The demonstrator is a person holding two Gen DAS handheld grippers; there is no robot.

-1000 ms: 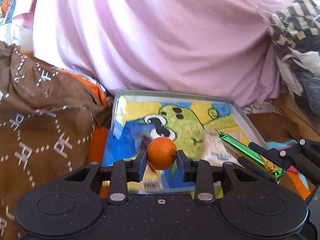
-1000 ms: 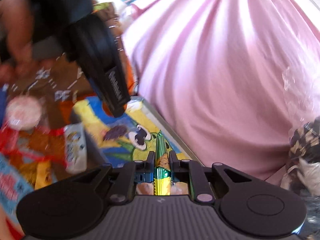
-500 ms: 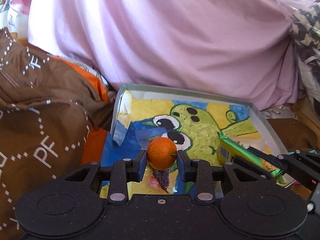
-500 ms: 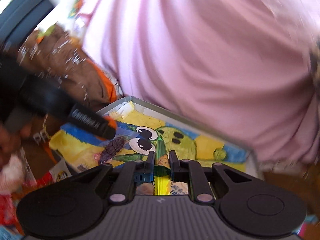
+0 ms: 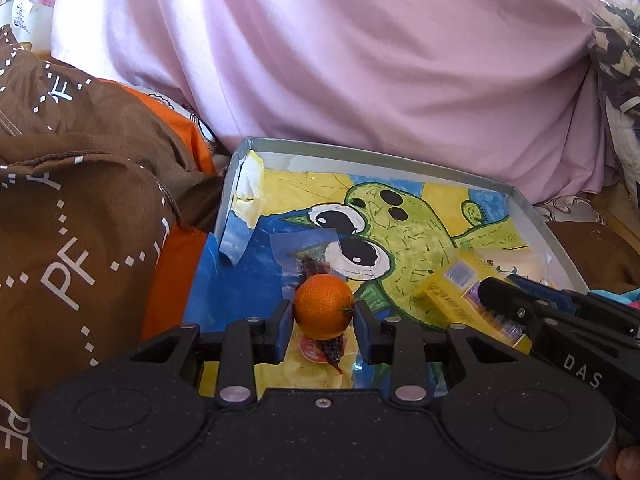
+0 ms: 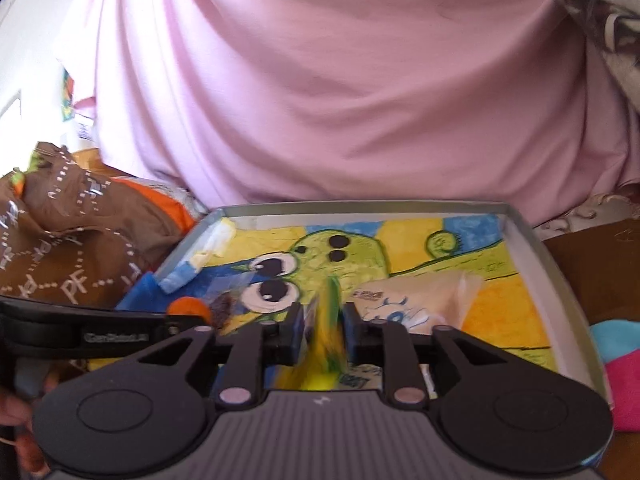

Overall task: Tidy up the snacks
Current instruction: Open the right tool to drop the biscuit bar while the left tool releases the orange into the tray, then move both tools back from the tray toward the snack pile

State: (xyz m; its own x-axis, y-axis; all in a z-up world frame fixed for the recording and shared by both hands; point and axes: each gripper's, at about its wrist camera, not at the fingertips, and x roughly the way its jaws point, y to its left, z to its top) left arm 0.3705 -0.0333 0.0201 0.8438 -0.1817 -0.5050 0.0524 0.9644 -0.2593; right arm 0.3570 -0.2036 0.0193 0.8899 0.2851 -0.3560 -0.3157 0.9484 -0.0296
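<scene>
Now we hover over the tray: our left gripper clasps a tangerine, our right gripper pinches a blurred yellow-green packet, both ready for placing inside.

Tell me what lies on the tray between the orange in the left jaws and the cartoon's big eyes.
In the left wrist view, a clear packet with a dark dried snack lies between the orange and the eyes.

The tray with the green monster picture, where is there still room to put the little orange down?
The tray is bare along its far wall, over the yellow and blue paint beyond the monster's eyes. The near half is crowded: clear date packet left, yellow snack box and pale bag right. The left gripper holds the orange there.
</scene>
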